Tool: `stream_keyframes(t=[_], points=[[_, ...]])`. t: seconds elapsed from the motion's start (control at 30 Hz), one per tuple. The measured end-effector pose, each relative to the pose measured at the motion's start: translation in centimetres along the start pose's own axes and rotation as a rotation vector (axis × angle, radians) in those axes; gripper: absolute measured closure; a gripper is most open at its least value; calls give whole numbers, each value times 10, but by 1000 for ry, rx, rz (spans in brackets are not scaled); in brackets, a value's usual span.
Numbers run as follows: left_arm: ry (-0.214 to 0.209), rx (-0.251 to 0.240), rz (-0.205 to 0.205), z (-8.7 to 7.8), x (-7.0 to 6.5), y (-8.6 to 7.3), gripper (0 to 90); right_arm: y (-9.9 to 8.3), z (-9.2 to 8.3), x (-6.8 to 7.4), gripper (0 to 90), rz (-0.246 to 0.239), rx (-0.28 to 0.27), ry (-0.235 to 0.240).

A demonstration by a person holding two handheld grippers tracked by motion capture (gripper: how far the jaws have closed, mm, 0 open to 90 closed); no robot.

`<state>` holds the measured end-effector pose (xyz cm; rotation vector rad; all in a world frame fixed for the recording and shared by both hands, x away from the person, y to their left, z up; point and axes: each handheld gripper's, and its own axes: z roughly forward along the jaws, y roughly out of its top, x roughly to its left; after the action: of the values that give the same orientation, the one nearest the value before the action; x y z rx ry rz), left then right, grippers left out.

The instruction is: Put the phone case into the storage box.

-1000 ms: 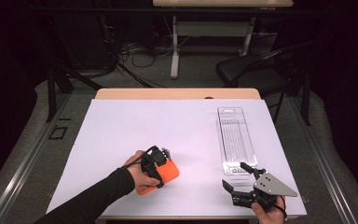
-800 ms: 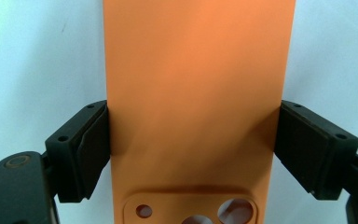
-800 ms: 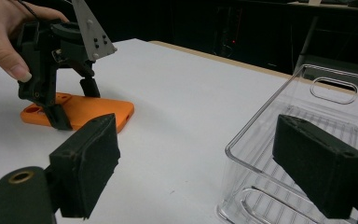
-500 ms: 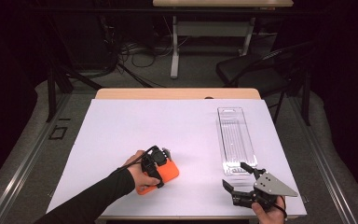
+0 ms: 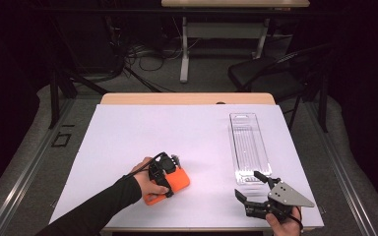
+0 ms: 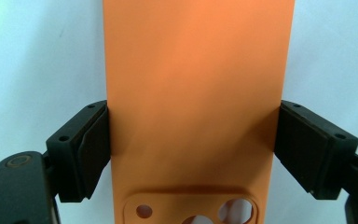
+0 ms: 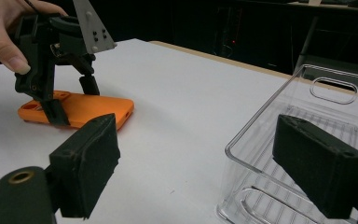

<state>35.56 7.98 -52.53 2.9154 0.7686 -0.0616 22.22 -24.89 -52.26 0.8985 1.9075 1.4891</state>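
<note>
An orange phone case [image 5: 177, 183] lies flat on the white table sheet [image 5: 177, 128], camera cut-outs toward the person. My left gripper [image 5: 171, 175] stands over it pointing down, and in the left gripper view the left gripper [image 6: 193, 149] has both black pads pressed against the long edges of the case [image 6: 193, 70]. From the right gripper view the same case [image 7: 102, 108] rests on the sheet between those fingers. My right gripper [image 5: 247, 183] hovers low at the front right, jaws wide apart and empty, and in its own view the right gripper [image 7: 205, 163] sits just before the clear tray.
A clear plastic tray [image 5: 248, 147] with a ribbed floor lies lengthwise on the right of the sheet, its near end [image 7: 261, 112] just ahead of my right jaws. Beyond the table's far edge stand a dark chair [image 5: 266, 73] and cables on the floor.
</note>
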Motion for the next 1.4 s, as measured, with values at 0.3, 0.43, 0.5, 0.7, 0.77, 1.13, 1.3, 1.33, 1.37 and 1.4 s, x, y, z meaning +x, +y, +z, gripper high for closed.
stream_keyframes(t=[0.3,0.43,0.5,0.7,0.77,1.13,1.3,1.33,1.37,1.4], points=[[-1,-23,-2,-11,4,0,163,0,0,0,141,-3,2,0],[-9,-50,-9,-16,6,0,163,0,0,0,141,0,0,0],[-13,-64,-9,-19,6,0,163,0,0,0,141,-1,2,0],[-32,-122,-13,-30,8,-1,164,0,0,0,141,-1,1,0],[-44,-156,-20,-35,9,-1,164,0,0,0,141,-1,4,1],[-75,-235,-16,-56,12,-1,164,0,1,0,141,-4,7,0],[-73,-231,-8,-60,13,1,164,0,2,0,141,-5,7,-1],[-72,-229,-6,-60,13,1,164,0,2,0,141,-7,8,-1],[-72,-226,-6,-61,13,2,164,0,2,0,141,-8,9,-2],[-71,-227,-2,-62,13,3,164,0,3,0,141,-9,7,-1]])
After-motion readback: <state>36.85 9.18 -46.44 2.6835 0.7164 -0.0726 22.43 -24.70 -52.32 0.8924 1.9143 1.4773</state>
